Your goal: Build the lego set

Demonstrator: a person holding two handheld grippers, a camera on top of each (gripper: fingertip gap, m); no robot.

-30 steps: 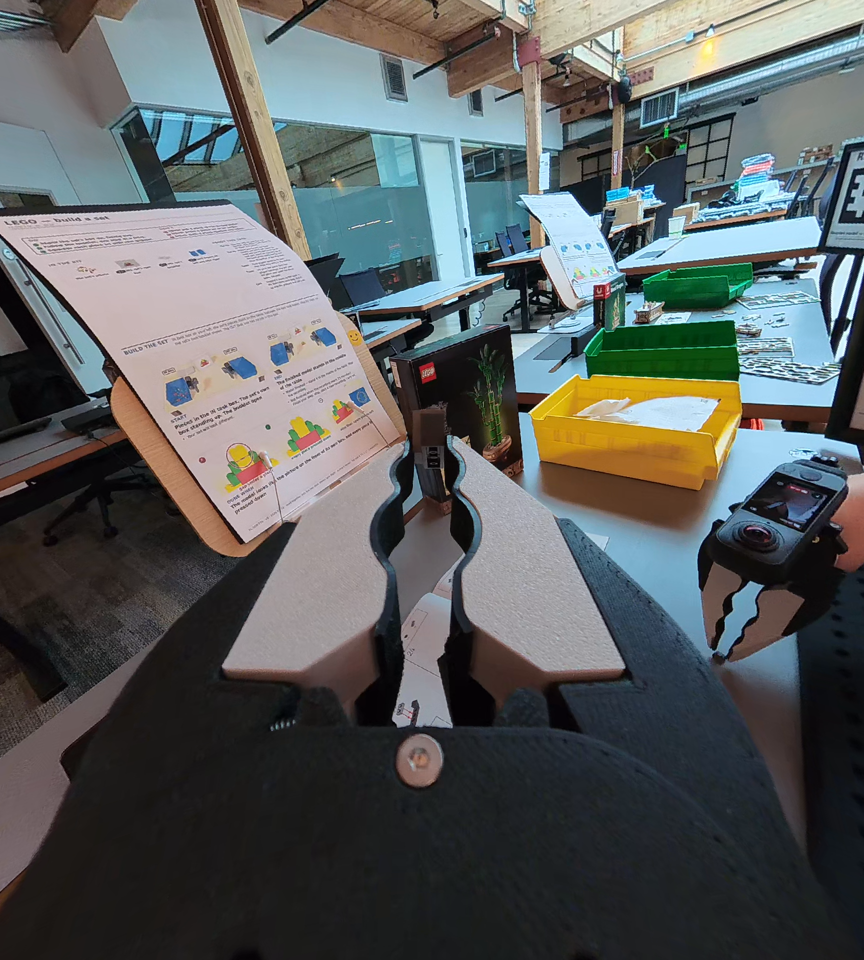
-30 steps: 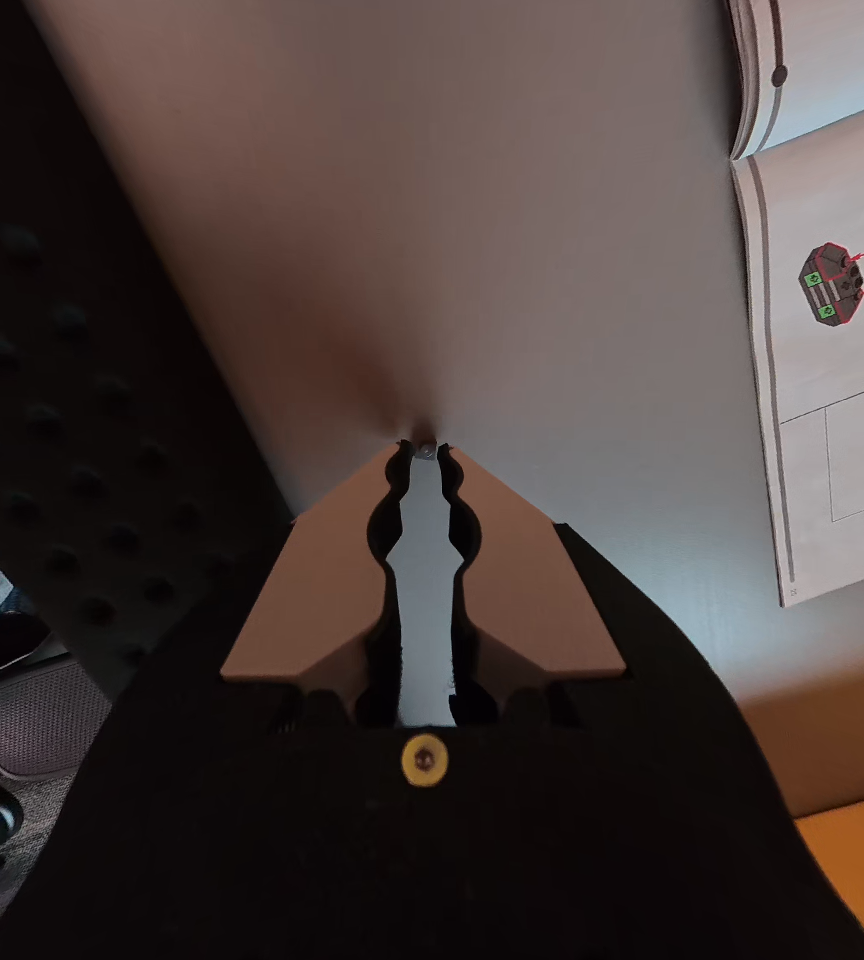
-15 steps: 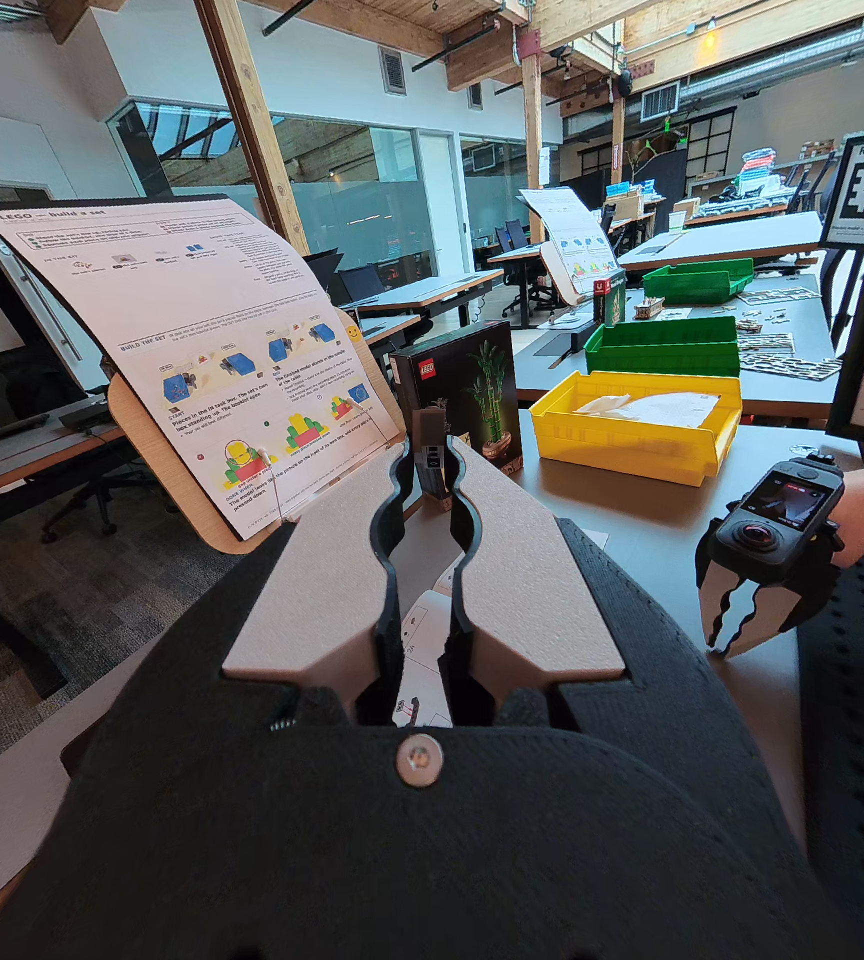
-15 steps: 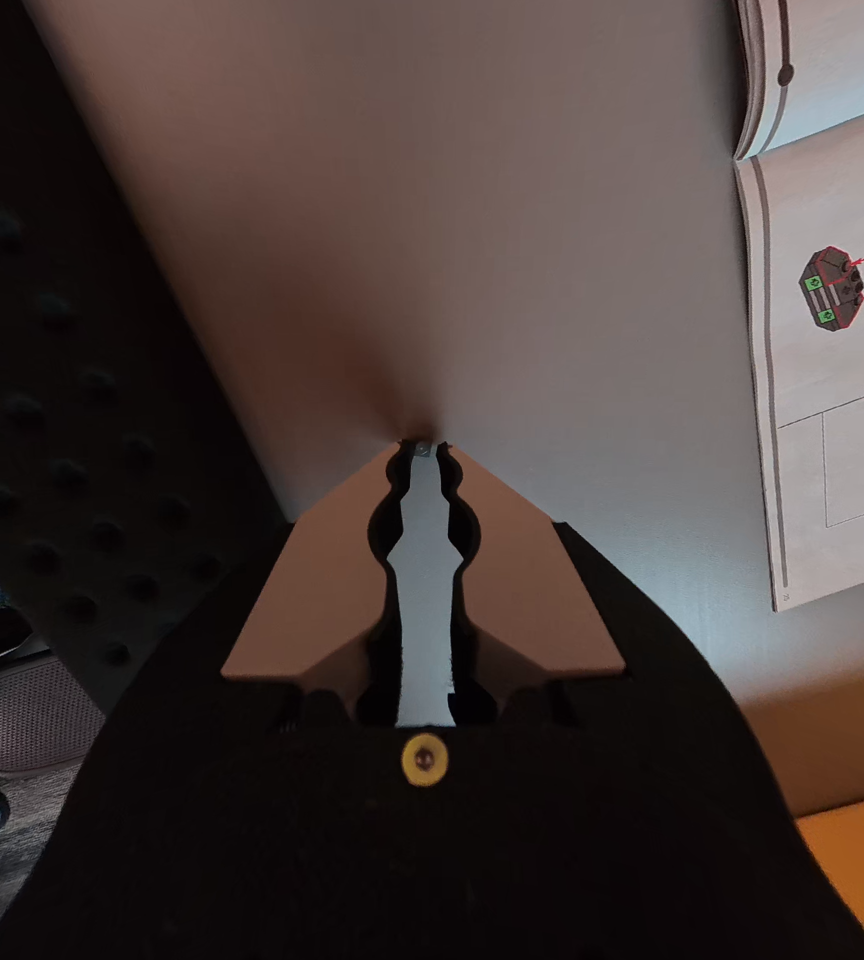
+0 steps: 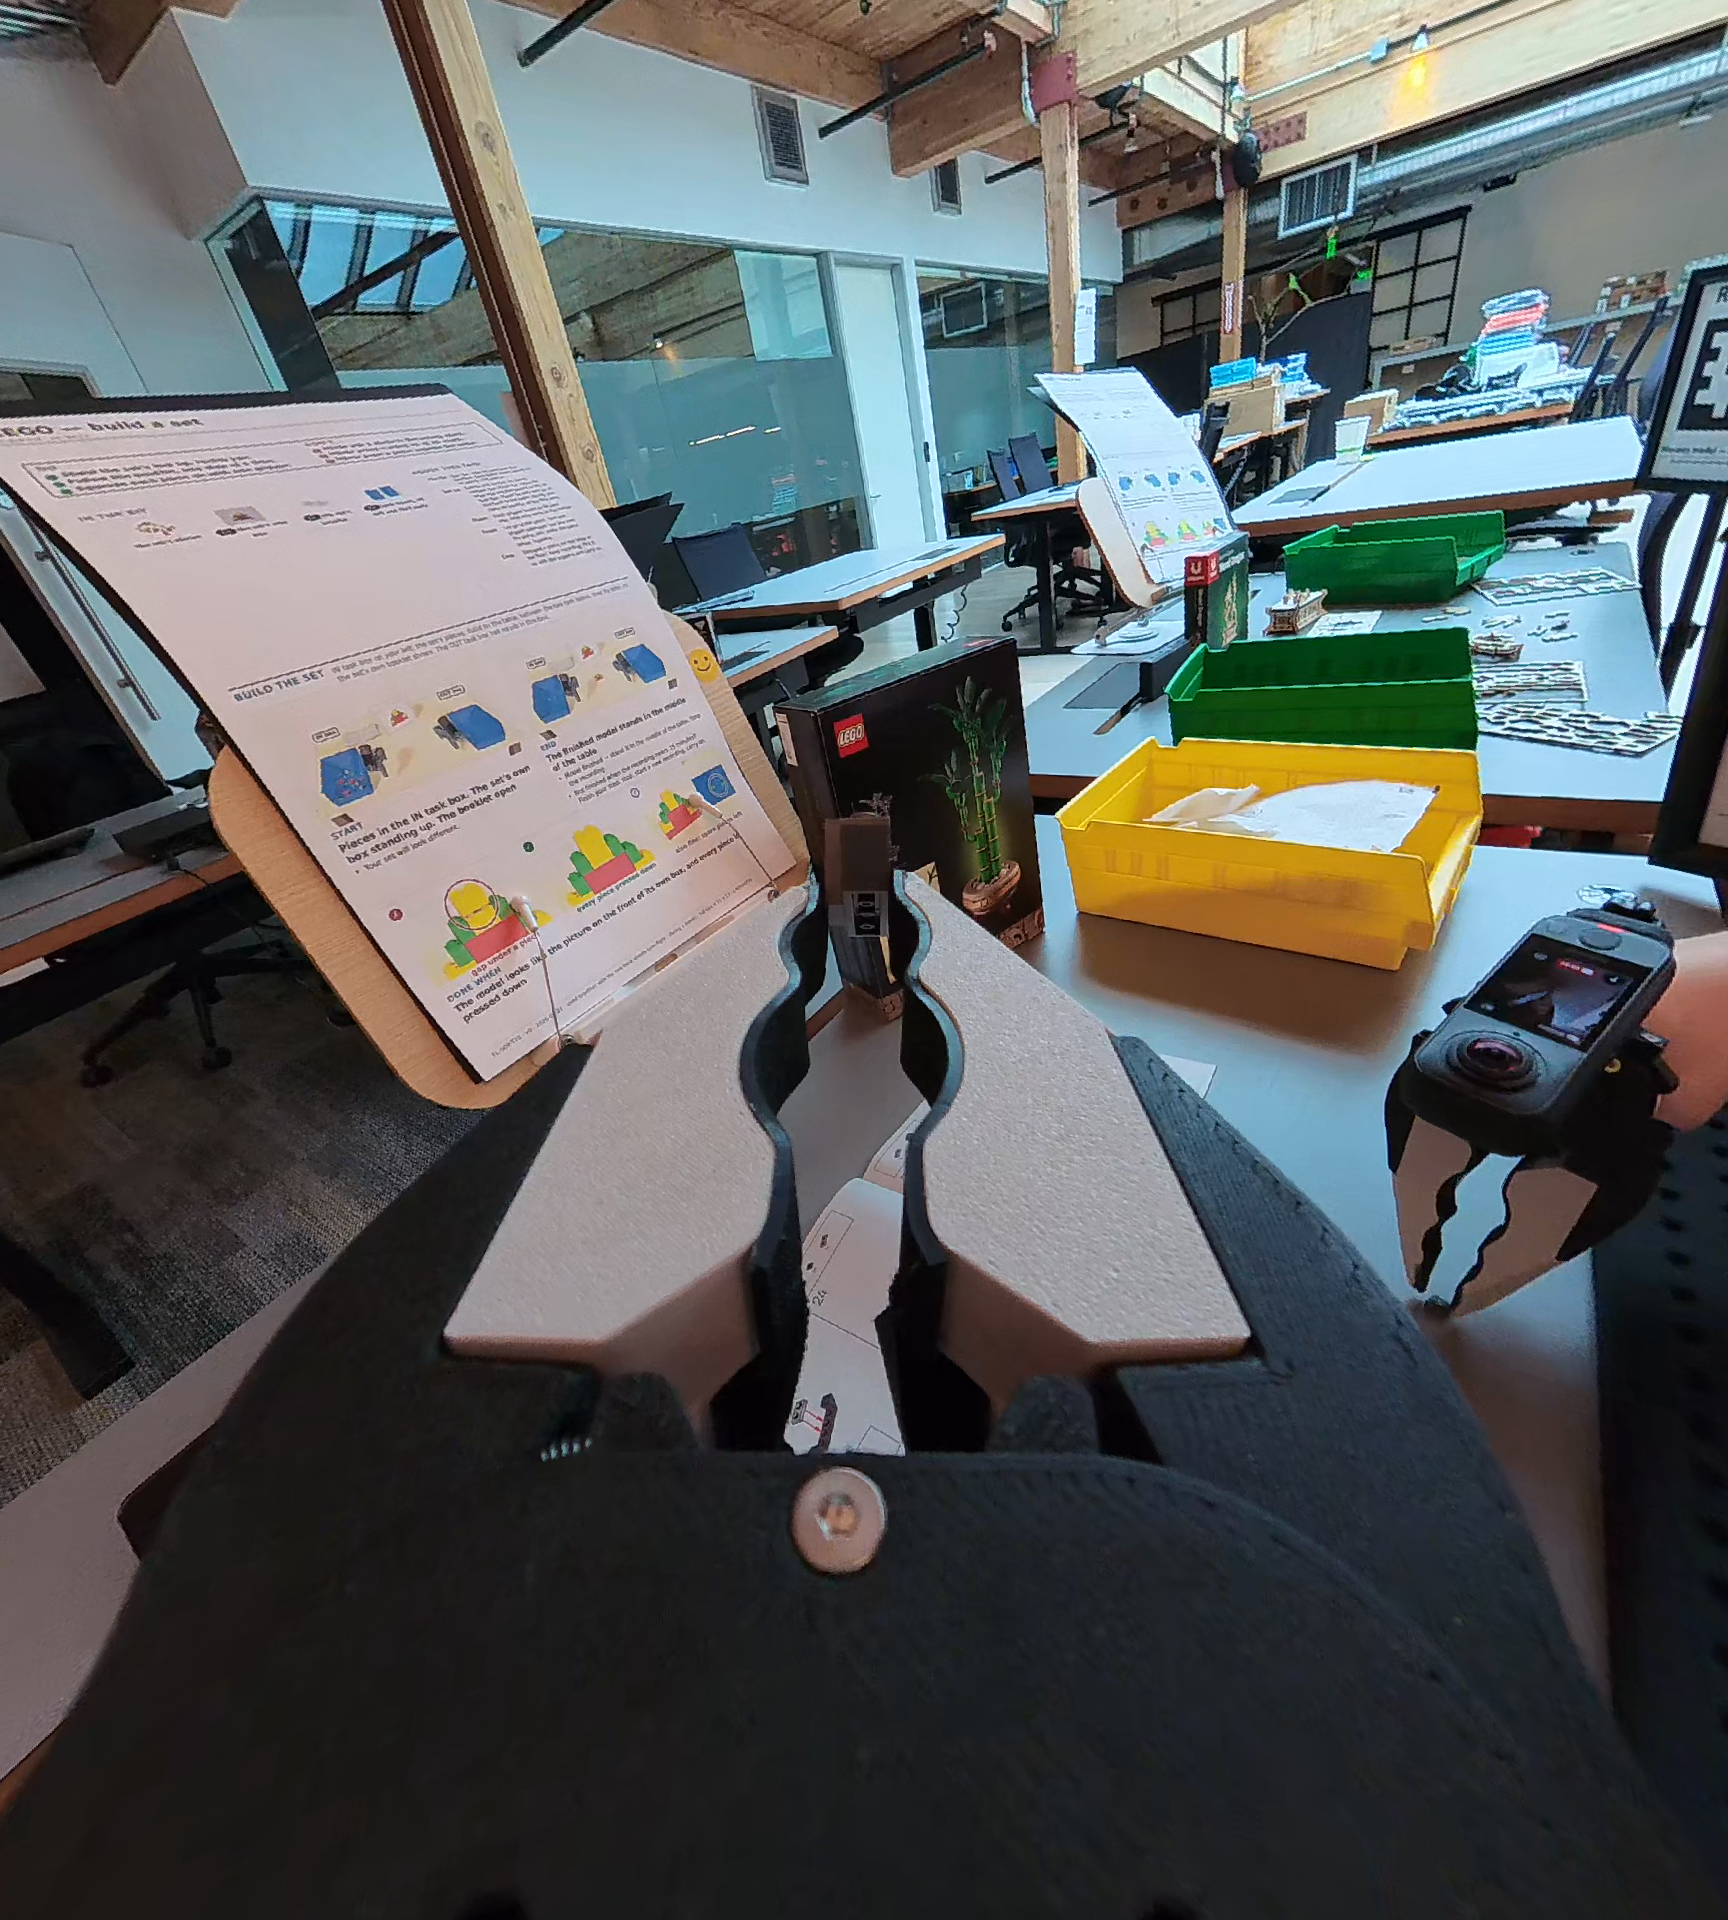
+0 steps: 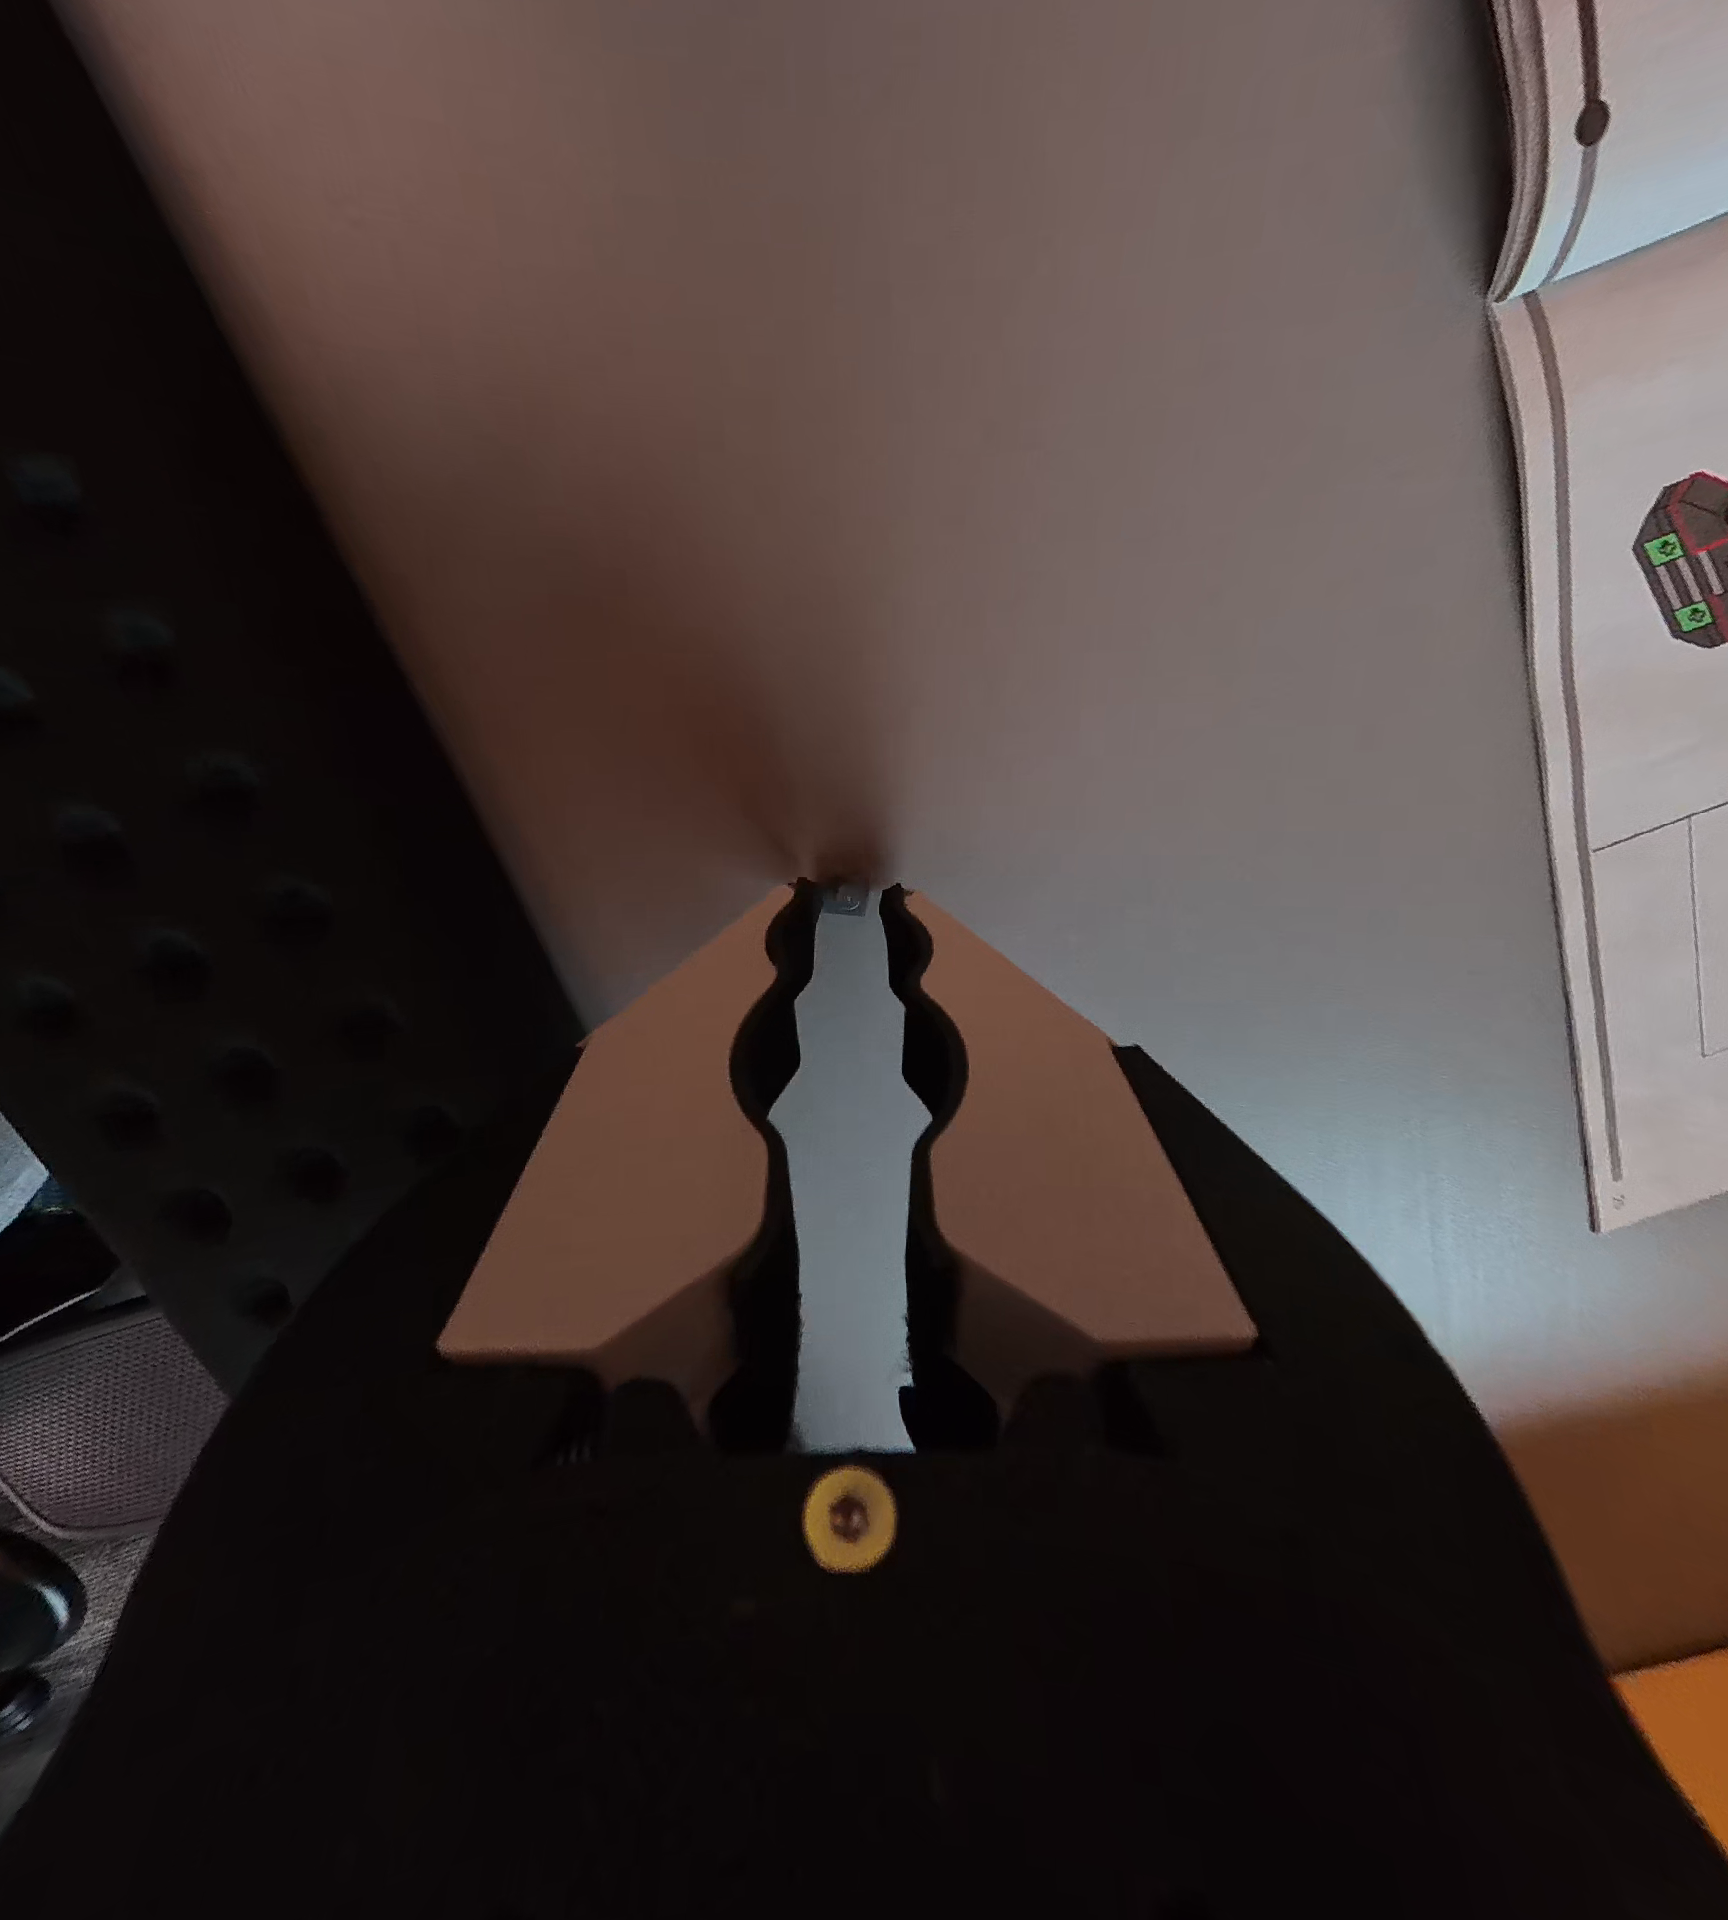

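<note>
The left gripper [image 5: 858, 914] blocks most of the desk [image 5: 1286, 1049] below it, so only slivers of an open booklet [image 5: 844, 1236] show between its fingers [image 5: 673, 1143]; those fingers clench a small dark brick assembly [image 5: 862, 920] at their tips, held up in front of the instruction sheet [image 5: 372, 665] on its tilted board, with the black lego box [image 5: 917, 779] and the yellow bin [image 5: 1265, 873] further right; farther right the right gripper [image 5: 1483, 1262] points down at the desk. Its own camera shows the right gripper's [image 6: 847, 896] fingers [image 6: 631, 1143] pinching a tiny grey piece [image 6: 847, 900] against the desk [image 6: 943, 416]; what the piece is I cannot tell; the booklet [image 6: 1691, 727] is cut off at the right edge.
</note>
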